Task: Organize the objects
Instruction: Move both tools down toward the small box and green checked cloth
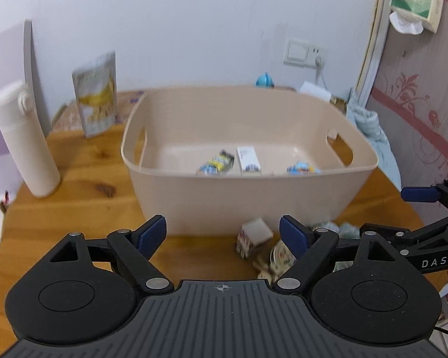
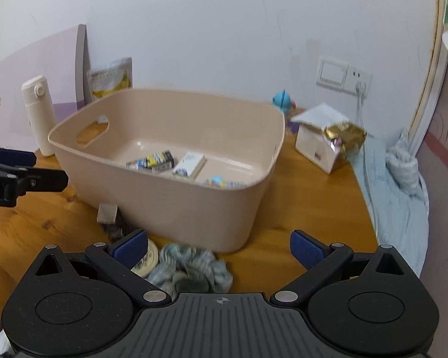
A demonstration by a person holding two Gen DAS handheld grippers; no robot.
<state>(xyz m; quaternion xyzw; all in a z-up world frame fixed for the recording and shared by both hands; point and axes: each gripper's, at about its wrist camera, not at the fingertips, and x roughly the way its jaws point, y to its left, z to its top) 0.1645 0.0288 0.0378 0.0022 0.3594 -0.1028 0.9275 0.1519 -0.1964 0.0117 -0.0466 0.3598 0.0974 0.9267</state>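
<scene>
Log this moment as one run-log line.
left gripper: open, empty | right gripper: open, empty | beige bin: three packets inside | cloth, small box: on table

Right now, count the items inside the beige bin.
3 visible: dark snack pack at left, white box in the middle, blue-white packet by the near wall; more may hide behind it.

"DAS" reads on the right hand-held gripper [image 1: 433, 208], ".AI" on the left hand-held gripper [image 2: 21, 164].
</scene>
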